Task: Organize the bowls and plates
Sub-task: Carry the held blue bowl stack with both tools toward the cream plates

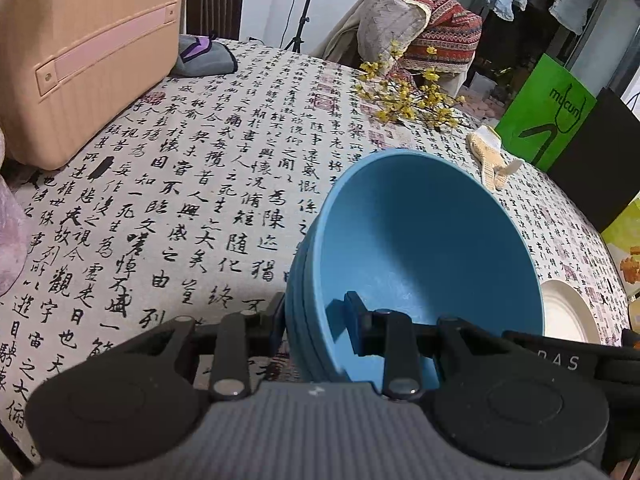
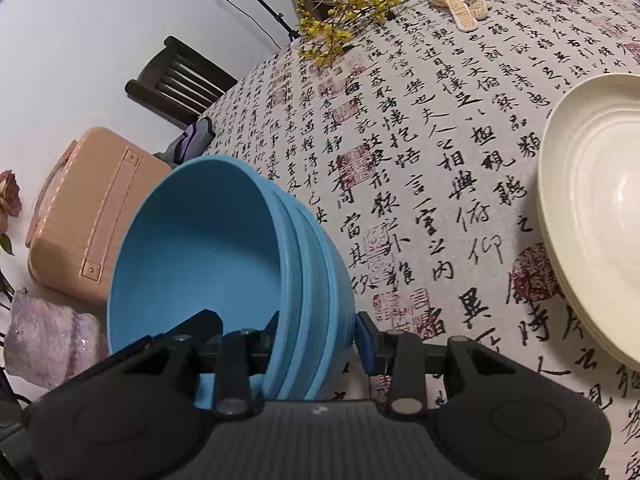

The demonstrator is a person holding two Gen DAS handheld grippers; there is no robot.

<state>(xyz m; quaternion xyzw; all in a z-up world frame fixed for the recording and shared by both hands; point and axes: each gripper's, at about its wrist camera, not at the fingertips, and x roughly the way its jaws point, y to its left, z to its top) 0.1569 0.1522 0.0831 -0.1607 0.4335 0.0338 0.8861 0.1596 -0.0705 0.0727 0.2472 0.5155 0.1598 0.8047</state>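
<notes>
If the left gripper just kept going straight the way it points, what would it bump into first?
Nothing new at first: the left gripper already clamps the rim of the stack of nested blue plastic bowls. Past the bowls, it would probably meet the calligraphy-printed tablecloth, though depth is unclear.

Cream plates cut off by right edge; bowl stack base hidden.

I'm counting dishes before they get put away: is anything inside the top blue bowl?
The top blue bowl holds no food or dish; only one finger of each tool reaches in over its rim. It nests in more blue bowls, whose insides are covered.
</notes>
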